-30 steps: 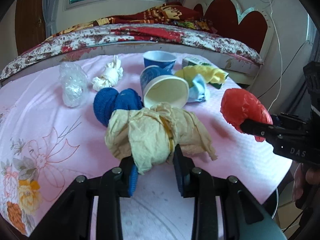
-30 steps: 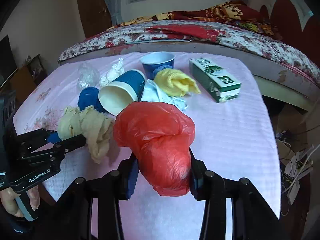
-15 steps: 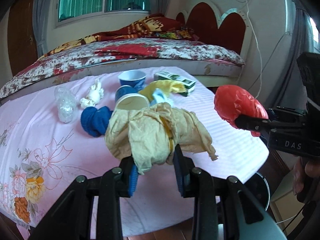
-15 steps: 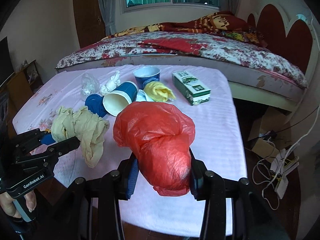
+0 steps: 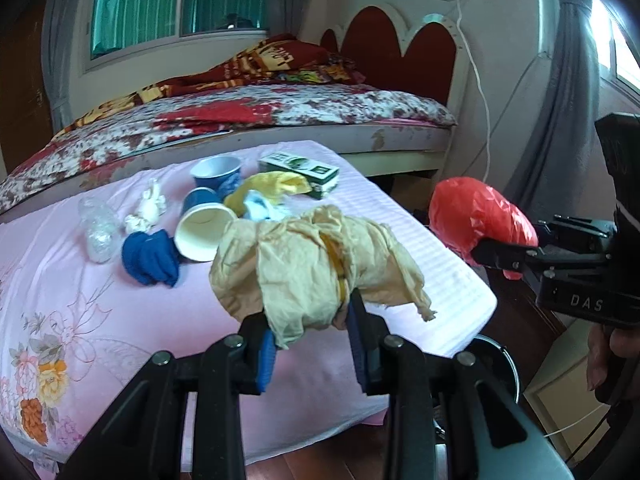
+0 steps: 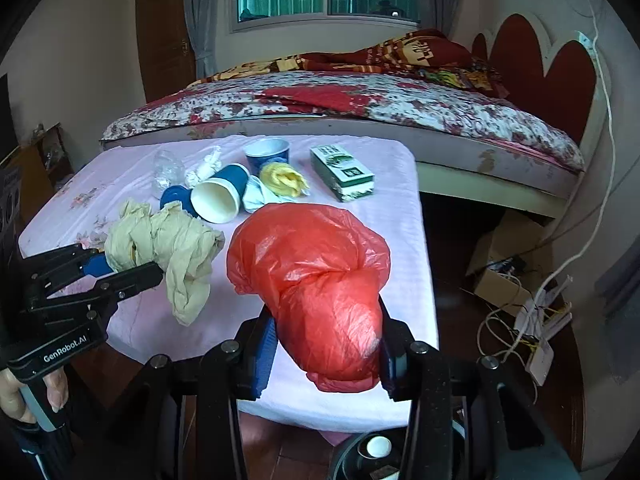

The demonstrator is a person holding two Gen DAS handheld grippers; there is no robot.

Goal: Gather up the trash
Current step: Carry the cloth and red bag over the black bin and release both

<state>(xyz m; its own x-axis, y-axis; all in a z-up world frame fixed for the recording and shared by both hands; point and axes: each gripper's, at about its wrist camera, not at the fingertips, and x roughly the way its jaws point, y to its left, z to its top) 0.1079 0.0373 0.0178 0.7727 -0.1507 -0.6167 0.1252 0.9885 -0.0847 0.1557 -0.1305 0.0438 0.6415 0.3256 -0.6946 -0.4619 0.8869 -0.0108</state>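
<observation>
My left gripper [image 5: 312,340] is shut on a crumpled beige paper wad [image 5: 312,268], held above the near edge of the pink-clothed table [image 5: 80,312]. My right gripper [image 6: 328,344] is shut on a red plastic bag [image 6: 316,276], held off the table's near right corner; the bag also shows in the left wrist view [image 5: 476,216]. A black bin with a round rim [image 5: 496,364] sits on the floor below the corner; it shows under the right gripper [image 6: 360,452]. On the table lie a tipped paper cup [image 6: 218,198], an upright blue cup [image 6: 267,155], a yellow wad [image 6: 282,178] and a green box [image 6: 342,172].
Also on the table are a blue cloth ball [image 5: 150,256], a white tissue twist [image 5: 146,210] and clear crumpled plastic [image 5: 98,228]. A bed [image 6: 360,108] stands behind. Cardboard and white cables [image 6: 532,300] lie on the floor at the right.
Both grippers have pulled back and up from the table with their loads. The table looks smaller and farther, and the bin by the near right corner has come into view.
</observation>
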